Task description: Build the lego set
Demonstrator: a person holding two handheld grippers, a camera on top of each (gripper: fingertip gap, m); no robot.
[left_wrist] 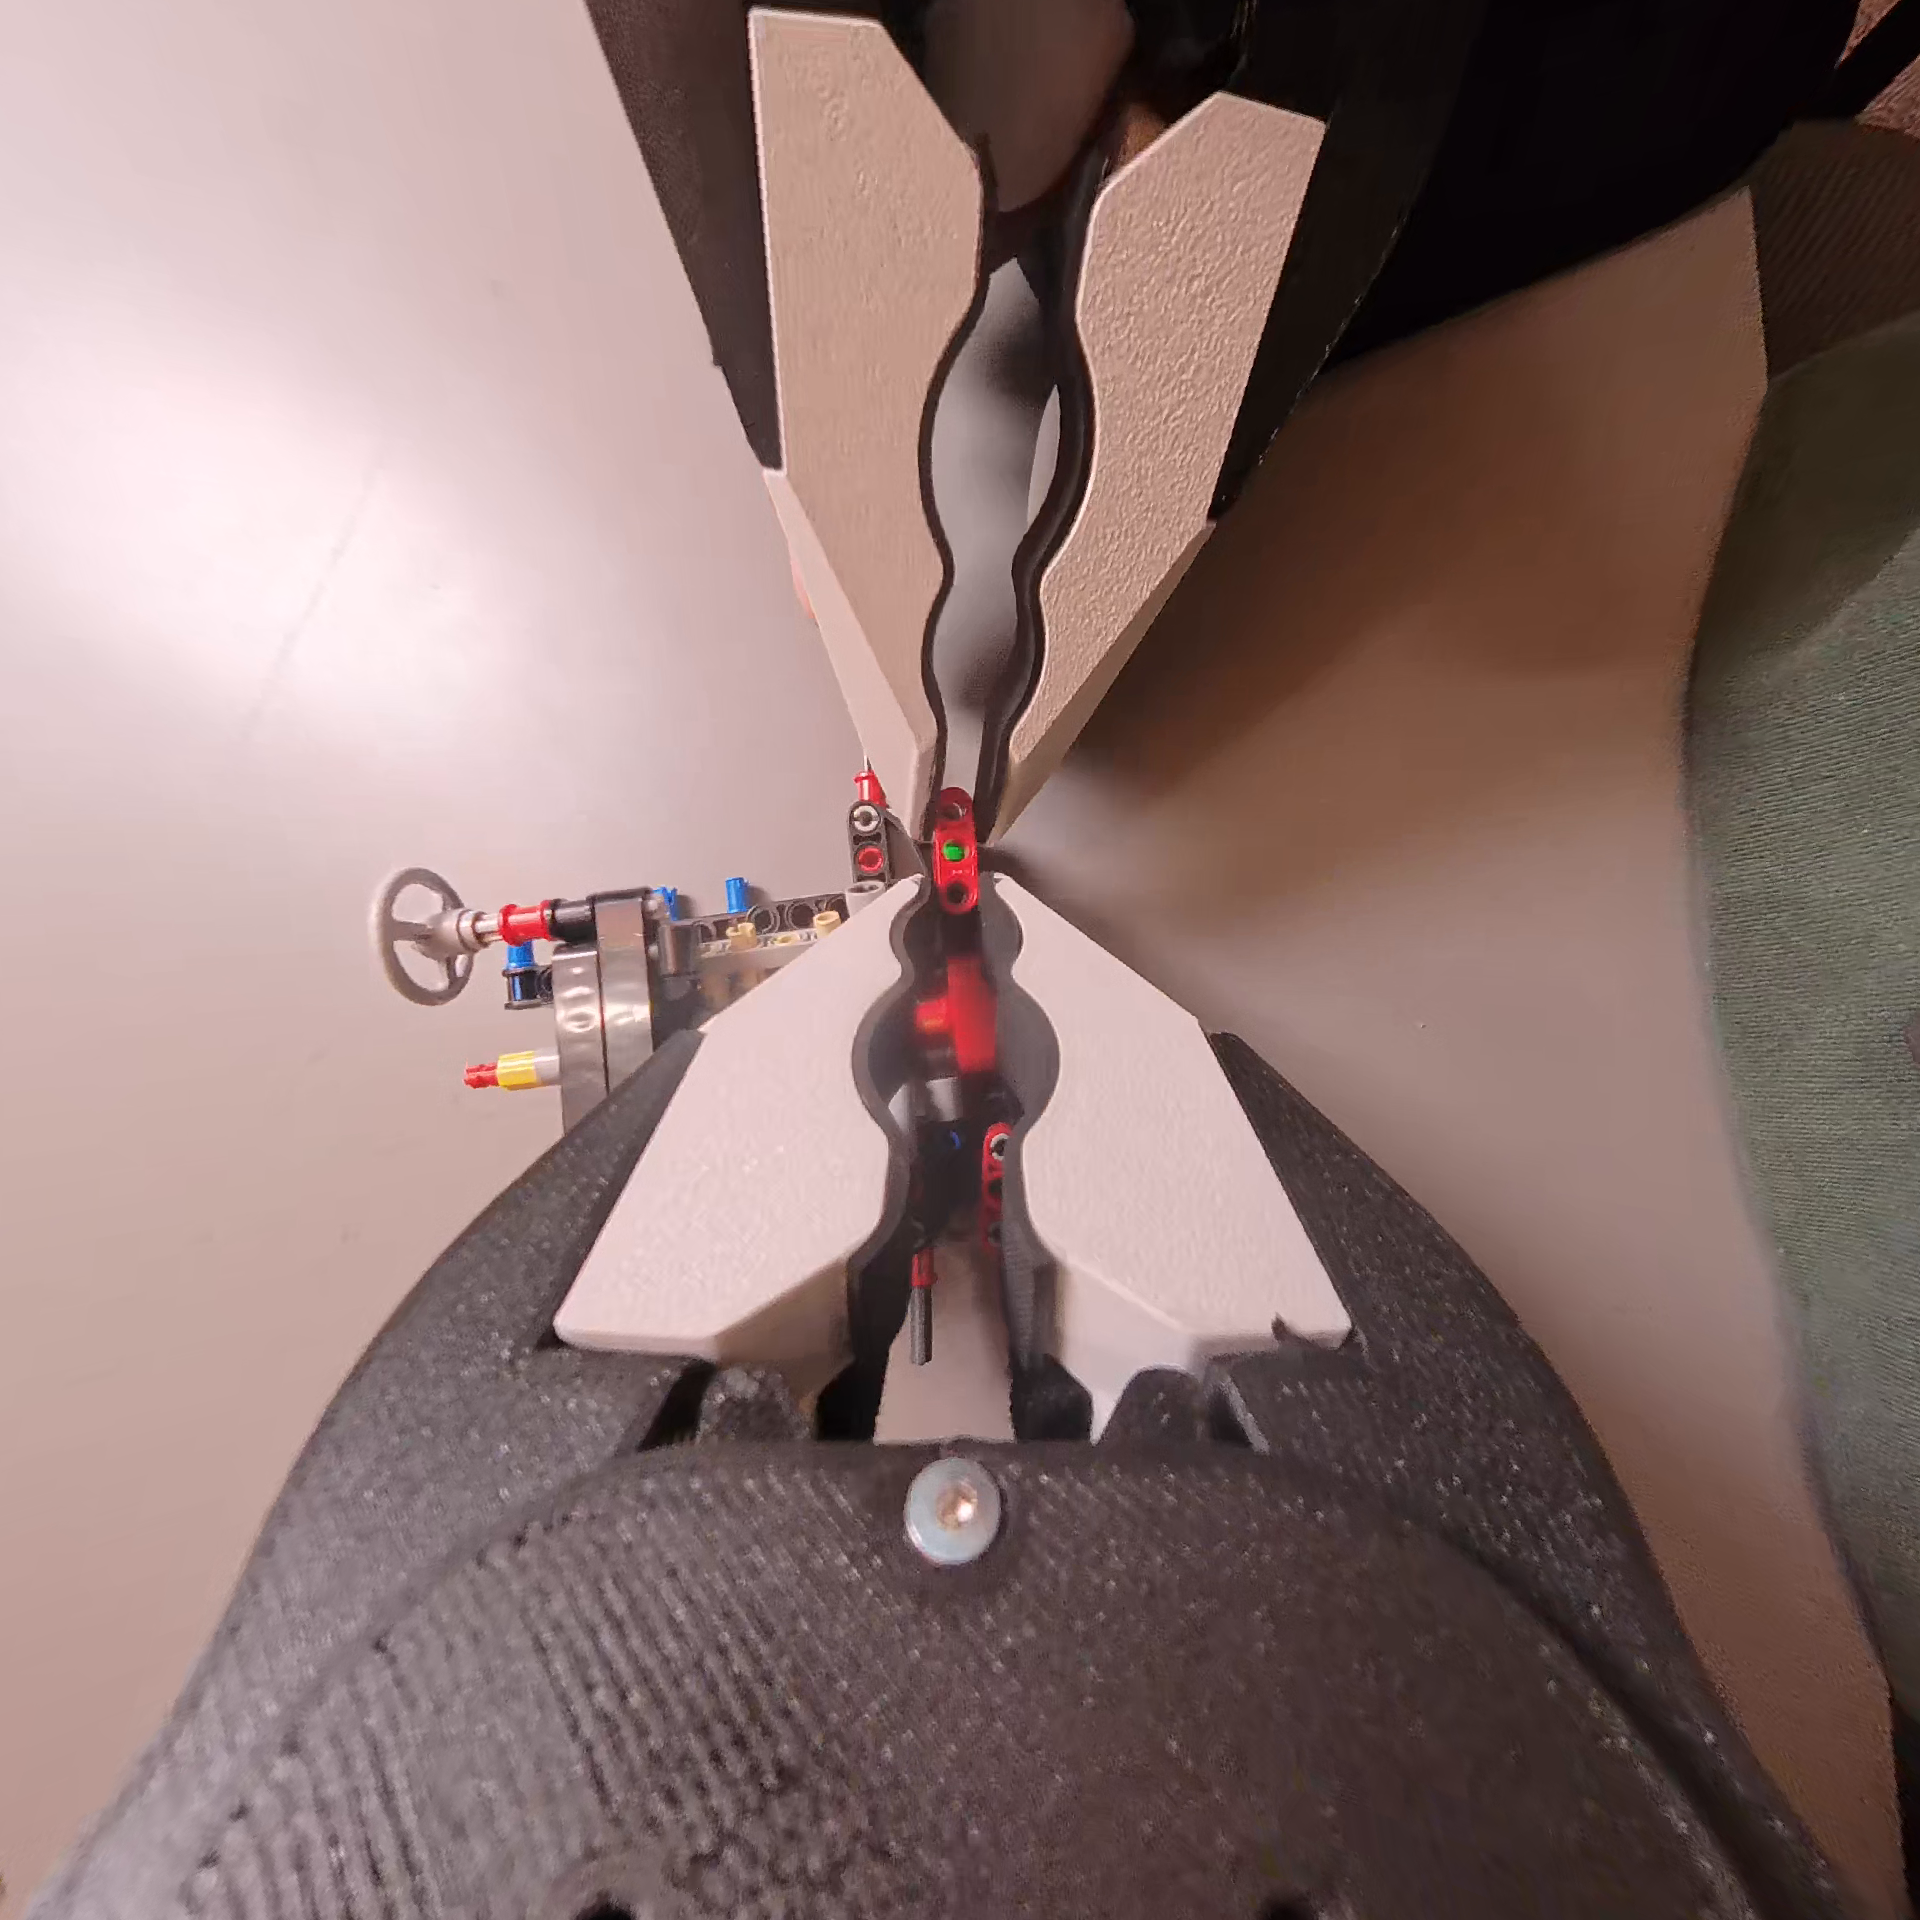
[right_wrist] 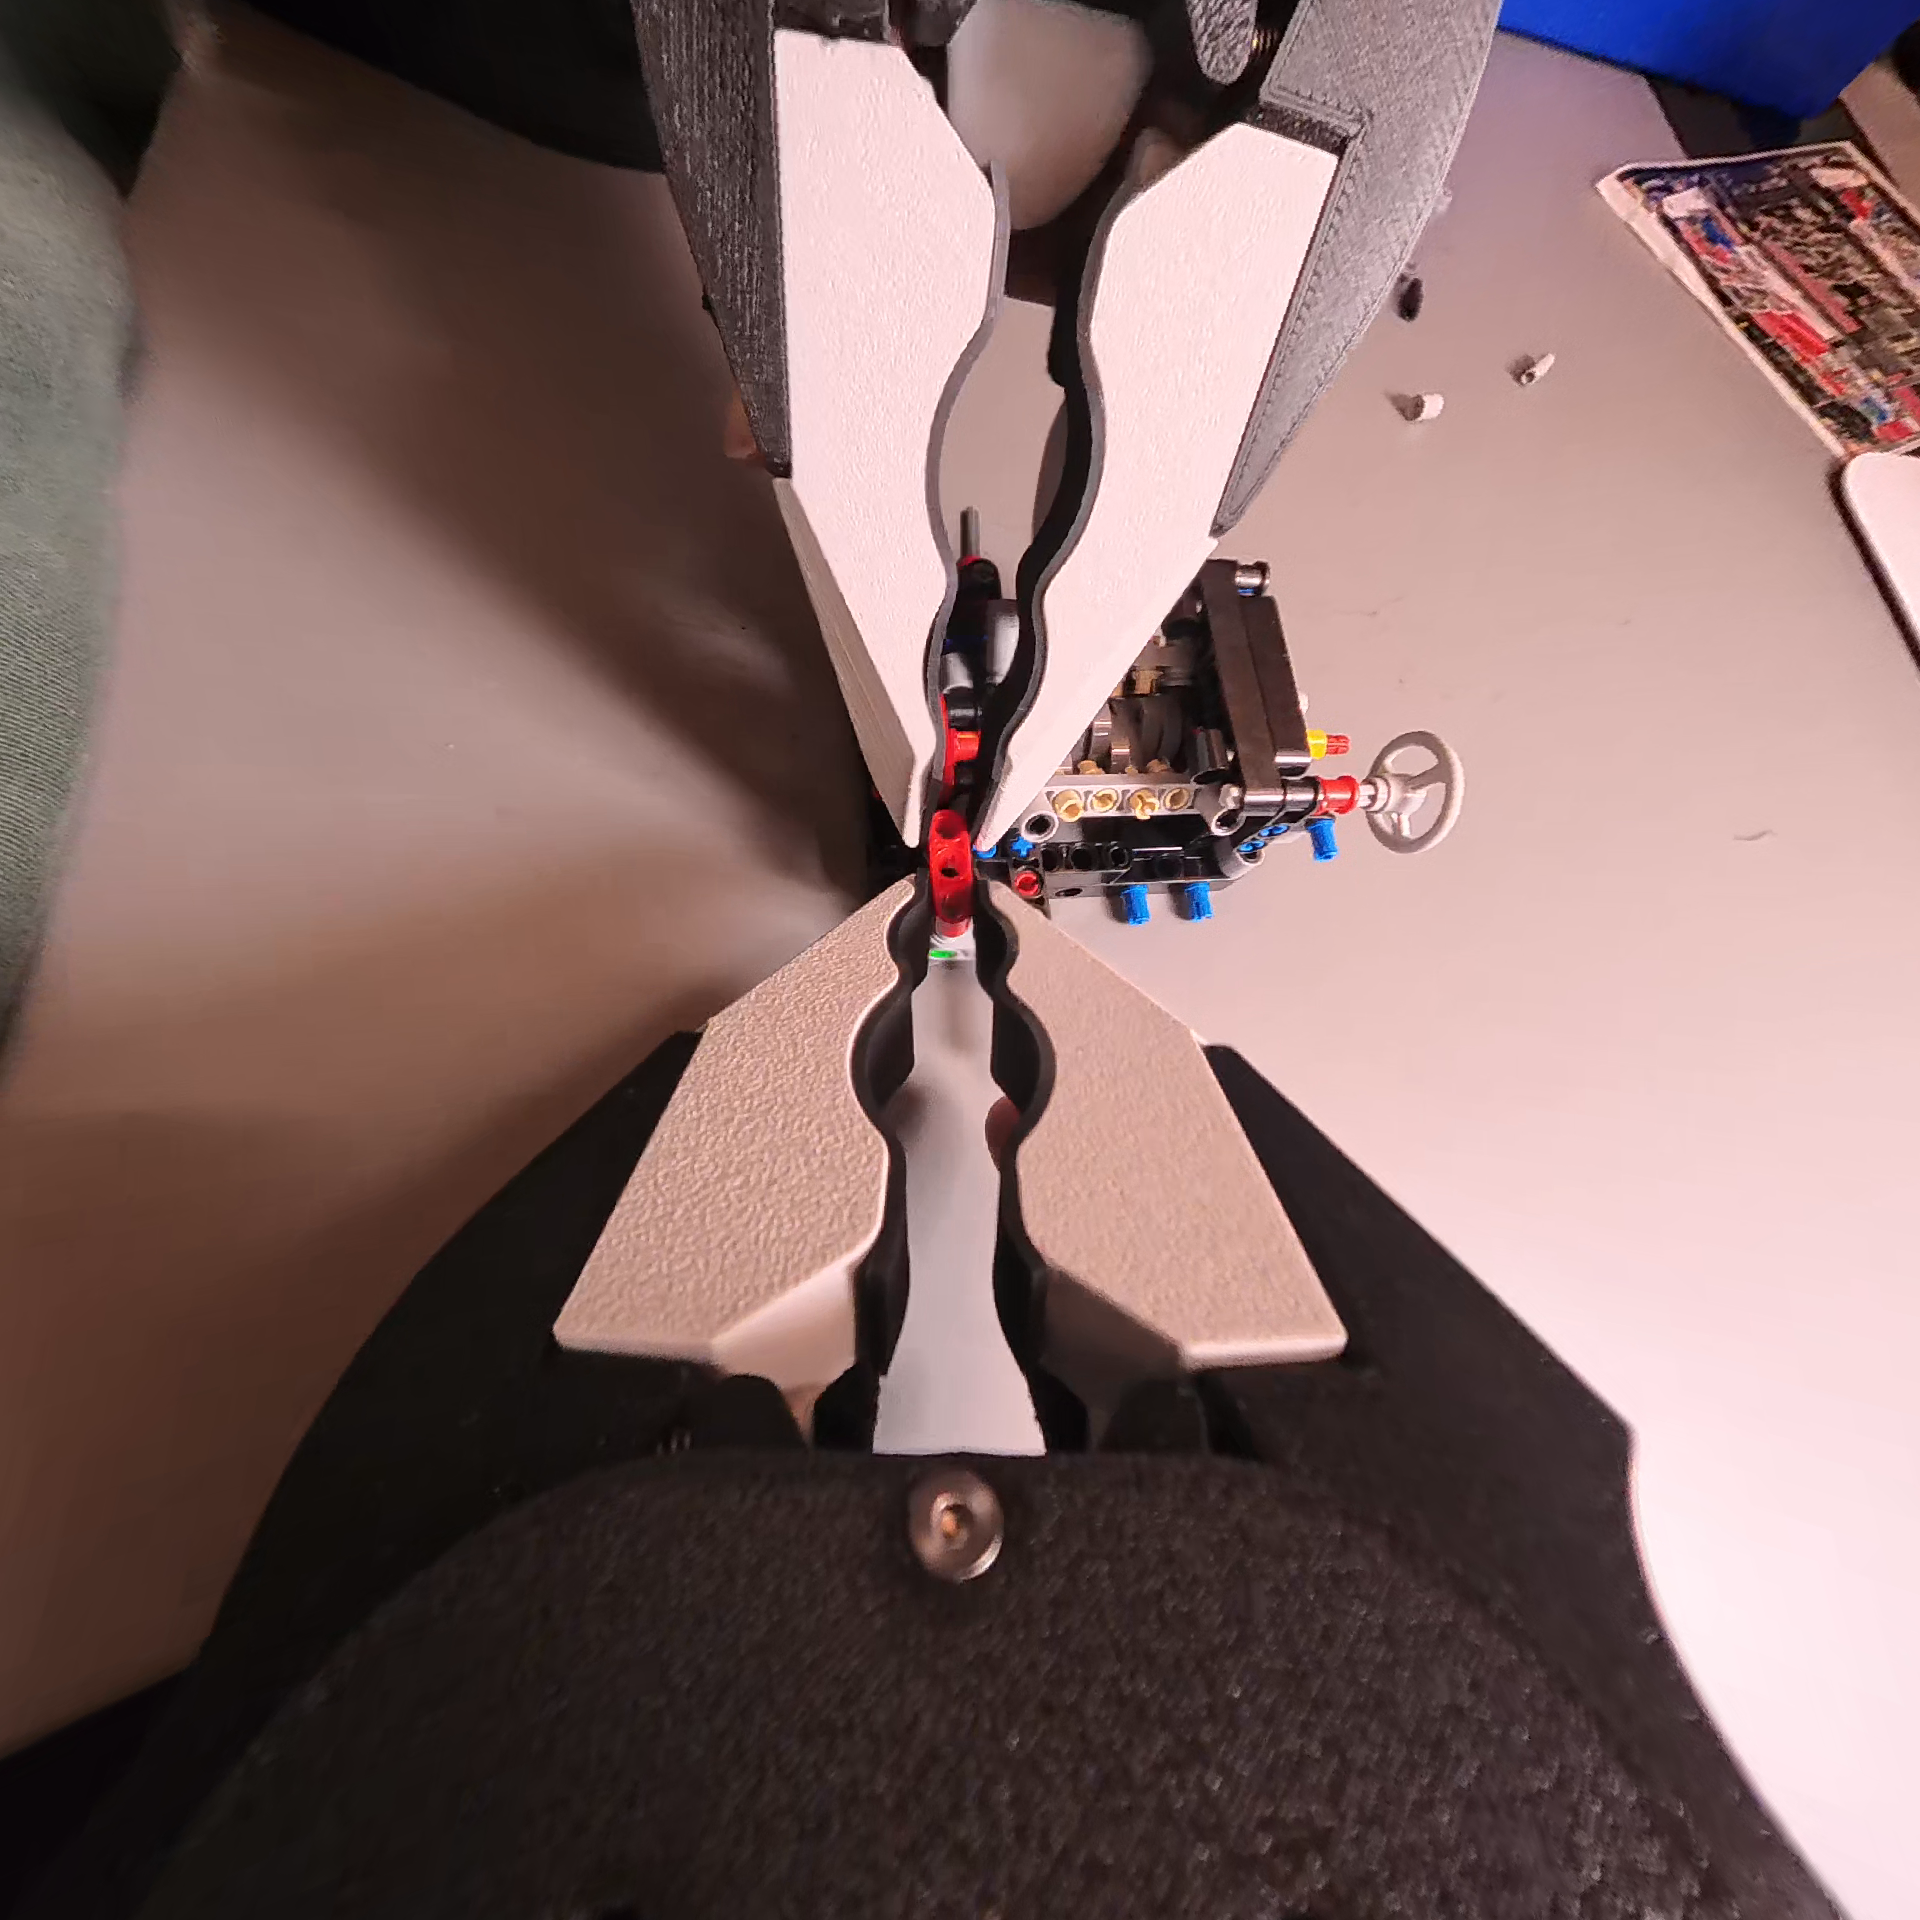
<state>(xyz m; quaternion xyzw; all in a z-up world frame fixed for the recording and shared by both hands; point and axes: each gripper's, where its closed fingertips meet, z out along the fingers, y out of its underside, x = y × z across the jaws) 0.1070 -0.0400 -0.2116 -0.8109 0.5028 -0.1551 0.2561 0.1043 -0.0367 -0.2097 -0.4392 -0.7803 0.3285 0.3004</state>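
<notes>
My left gripper (left_wrist: 956,894) is shut on a small red and black lego sub-assembly (left_wrist: 961,1023) with a black axle sticking back between its fingers. A short red beam (left_wrist: 954,854) with a green pin sticks out past the fingertips. My right gripper (right_wrist: 951,906) meets it tip to tip and is shut on that red beam (right_wrist: 949,854). Each gripper shows at the top of the other's view. The partly built lego model (right_wrist: 1195,790) with a grey steering wheel (right_wrist: 1413,792) lies on the table just behind the tips; it also shows in the left wrist view (left_wrist: 623,966).
A lego instruction booklet (right_wrist: 1787,301) lies at the far right, with two small grey pieces (right_wrist: 1418,405) near it. A blue box (right_wrist: 1704,52) stands behind. A person's green garment (left_wrist: 1818,831) is close to the table edge. My two grippers' fingertips are within a few centimetres of each other.
</notes>
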